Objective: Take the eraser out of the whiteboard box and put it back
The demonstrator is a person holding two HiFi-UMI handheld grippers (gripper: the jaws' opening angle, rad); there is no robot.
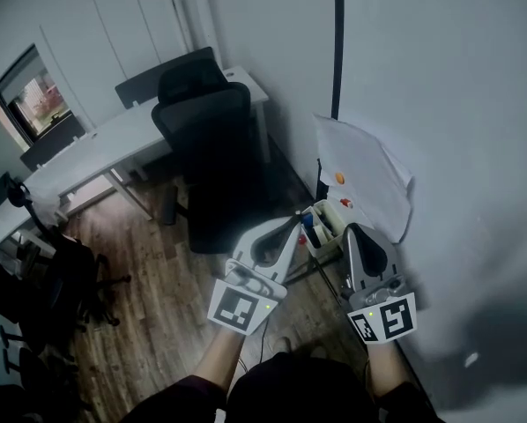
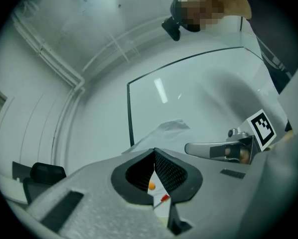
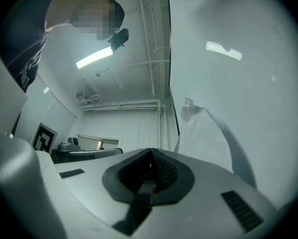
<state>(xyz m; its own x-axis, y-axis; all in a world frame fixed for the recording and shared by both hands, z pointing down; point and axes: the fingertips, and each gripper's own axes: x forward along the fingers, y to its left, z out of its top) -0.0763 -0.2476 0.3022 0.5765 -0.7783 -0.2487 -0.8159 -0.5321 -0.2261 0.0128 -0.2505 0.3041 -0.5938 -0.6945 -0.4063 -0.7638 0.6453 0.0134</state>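
Narrow gap between office chair (image 1: 209, 139) at left and whiteboard (image 1: 440, 104) at right, whiteboard box (image 1: 323, 229) within.

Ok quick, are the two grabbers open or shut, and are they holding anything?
Left grey gripper: closed, holding nothing.
Right grey gripper: closed, holding nothing.

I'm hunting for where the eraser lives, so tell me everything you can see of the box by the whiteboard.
The box is small, pale and open-topped, plastic by its look, fixed low at the whiteboard, just below a sheet of paper. Inside stand a blue item and paler things too small to name. In the head view it lies between the left gripper and right gripper; neither appears to touch it.
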